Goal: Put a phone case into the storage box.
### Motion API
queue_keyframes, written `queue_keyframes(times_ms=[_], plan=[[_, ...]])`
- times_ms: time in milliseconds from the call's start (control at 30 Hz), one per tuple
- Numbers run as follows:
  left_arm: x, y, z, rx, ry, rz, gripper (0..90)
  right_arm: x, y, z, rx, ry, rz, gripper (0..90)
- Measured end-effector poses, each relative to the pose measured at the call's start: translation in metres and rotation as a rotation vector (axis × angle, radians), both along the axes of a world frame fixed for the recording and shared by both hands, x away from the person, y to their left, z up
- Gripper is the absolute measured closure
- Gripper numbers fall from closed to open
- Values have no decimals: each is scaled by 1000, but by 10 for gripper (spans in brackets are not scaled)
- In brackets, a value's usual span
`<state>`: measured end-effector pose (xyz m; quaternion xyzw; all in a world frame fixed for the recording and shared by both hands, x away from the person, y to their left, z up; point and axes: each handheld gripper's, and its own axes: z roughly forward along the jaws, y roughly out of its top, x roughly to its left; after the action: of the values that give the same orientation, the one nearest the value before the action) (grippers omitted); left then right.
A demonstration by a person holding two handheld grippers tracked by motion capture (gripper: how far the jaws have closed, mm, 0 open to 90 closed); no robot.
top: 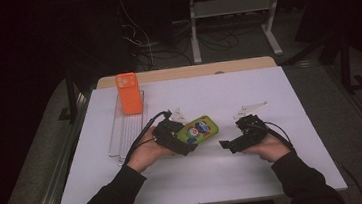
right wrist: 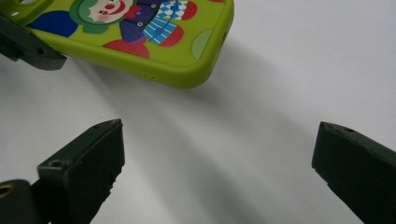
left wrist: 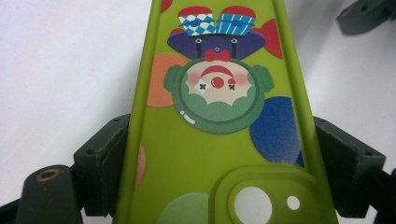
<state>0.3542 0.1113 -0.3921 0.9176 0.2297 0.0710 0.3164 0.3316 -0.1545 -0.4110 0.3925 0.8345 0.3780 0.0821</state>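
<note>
Nearby, orange case (top: 129, 93) on rack (top: 122, 135)

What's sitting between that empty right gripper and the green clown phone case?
Nothing: the high view shows bare white table between right gripper and phone case.

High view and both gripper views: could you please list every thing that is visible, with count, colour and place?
green phone case: one, lime green with a clown picture, near the table's middle, clamped at its camera end by the left tongs
orange phone case: one, orange, standing at the far end of the rack
rack: one, clear wire, on the table's left part
table: one, white top
desk frame: one, light grey, on the floor behind the table
left tongs: one, black, shut on the green phone case
right tongs: one, black, open, empty, just right of the green phone case
sleeves: two, black, at the near edge
</note>
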Motion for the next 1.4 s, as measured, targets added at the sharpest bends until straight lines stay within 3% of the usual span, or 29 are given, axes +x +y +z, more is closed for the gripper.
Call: queue_keyframes(times_ms=[100, 300, 433, 1000, 1033, 1400], plan=[[1, 1, 1, -14, 6, 7, 156, 1, 3, -7, 9, -9, -26, 19], [0, 0, 0, -13, 10, 7, 156, 3, 3, -7, 12, -23, -16, 19], [-1, -2, -1, -14, 18, 5, 157, 4, 3, -7, -1, -59, -8, 19], [-1, -2, -1, -15, 31, -12, 156, -8, 17, -2, -187, -286, 70, 22], [-2, -4, -2, -41, 36, 9, 157, -9, 18, -2, -191, -301, 77, 23], [-2, -4, -2, -35, 38, 3, 156, -13, 23, -5, -295, -394, 124, 23]])
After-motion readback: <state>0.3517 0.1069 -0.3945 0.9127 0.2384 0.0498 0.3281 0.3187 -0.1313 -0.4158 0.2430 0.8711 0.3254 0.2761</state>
